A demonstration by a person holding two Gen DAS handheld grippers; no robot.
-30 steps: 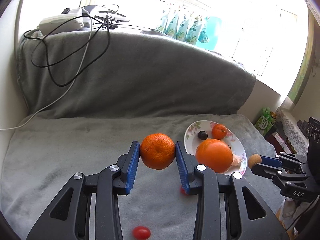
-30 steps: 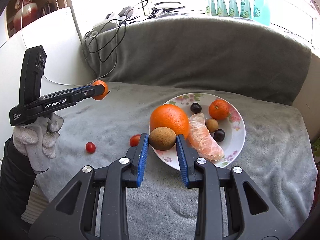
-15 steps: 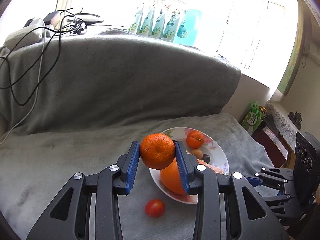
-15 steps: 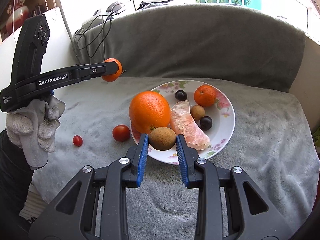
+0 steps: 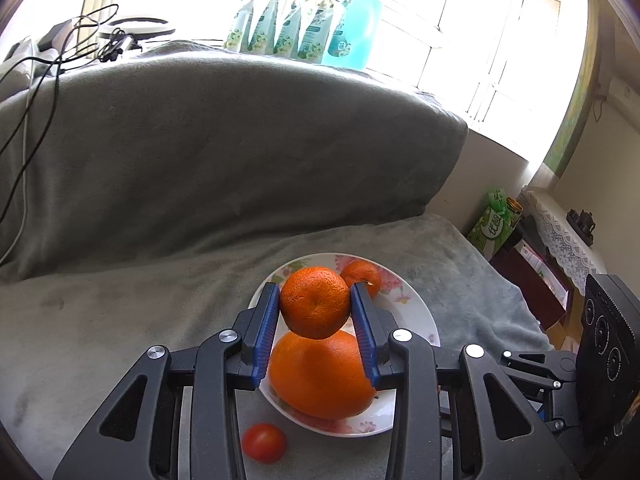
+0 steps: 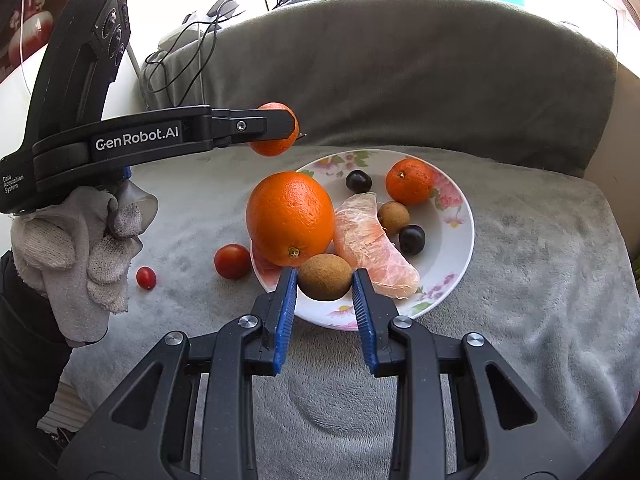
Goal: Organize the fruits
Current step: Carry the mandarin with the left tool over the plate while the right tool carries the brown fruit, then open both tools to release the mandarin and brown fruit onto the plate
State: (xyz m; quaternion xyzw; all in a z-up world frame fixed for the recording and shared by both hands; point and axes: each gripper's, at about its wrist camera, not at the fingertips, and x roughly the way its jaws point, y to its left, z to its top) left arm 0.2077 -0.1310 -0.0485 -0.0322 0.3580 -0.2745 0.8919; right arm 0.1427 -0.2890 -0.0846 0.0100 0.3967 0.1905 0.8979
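Here the left gripper (image 6: 280,130) says "GenRobot.AI" on its side and squeezes a small orange (image 5: 315,302). It has moved over the flowered plate (image 5: 416,316), above the big orange (image 5: 320,376). The right gripper (image 6: 325,280) squeezes a brown kiwi (image 6: 325,277) at the plate's near edge, closer than before.

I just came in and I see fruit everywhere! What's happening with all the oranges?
A person is sorting fruit with two hand-held claws. The left claw grips a small orange mandarin above the flowered white plate. The right claw grips a round brown fruit at the plate's near edge. Two red cherry tomatoes, a bigger one and a smaller one, lie on the grey blanket, not yet on the plate.
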